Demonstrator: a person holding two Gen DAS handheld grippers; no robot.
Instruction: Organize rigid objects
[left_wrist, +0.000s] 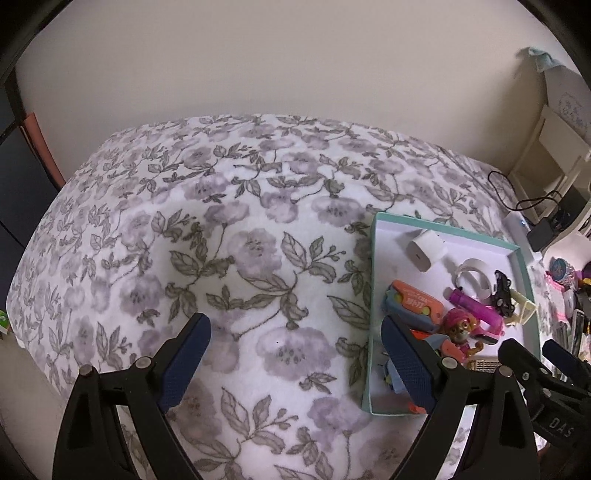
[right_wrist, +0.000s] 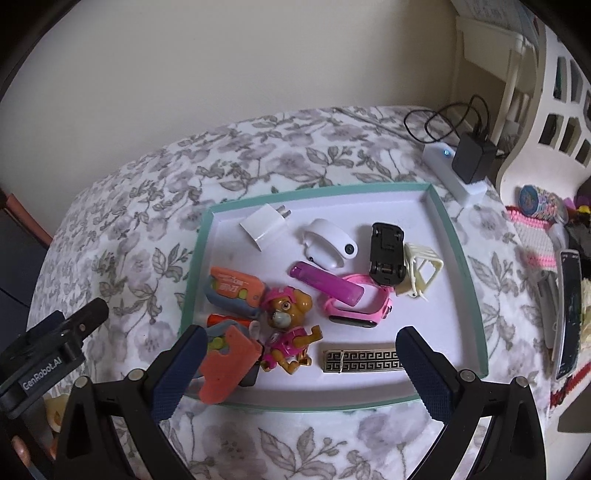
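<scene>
Two blue-padded fingers of the left gripper (left_wrist: 295, 354) stand wide apart with nothing between them, above the flowered blanket (left_wrist: 229, 229); the green-rimmed tray (left_wrist: 373, 280) lies to the right. From the right wrist, the right gripper (right_wrist: 299, 369) is also wide and empty, over the tray's (right_wrist: 195, 258) near edge, where the pup figure (right_wrist: 288, 325), pink watch (right_wrist: 365, 306), black toy car (right_wrist: 386, 251) and white charger (right_wrist: 264, 225) lie.

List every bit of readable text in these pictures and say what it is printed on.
"GenRobot.AI": on the left gripper, as the right wrist view shows its body.
"DAS": on the right gripper, on its body in the left wrist view; any further letters are cut off.
Orange toy case: printed characters, too blurred to read.
White power strip: small lit blue symbol, unreadable.
</scene>
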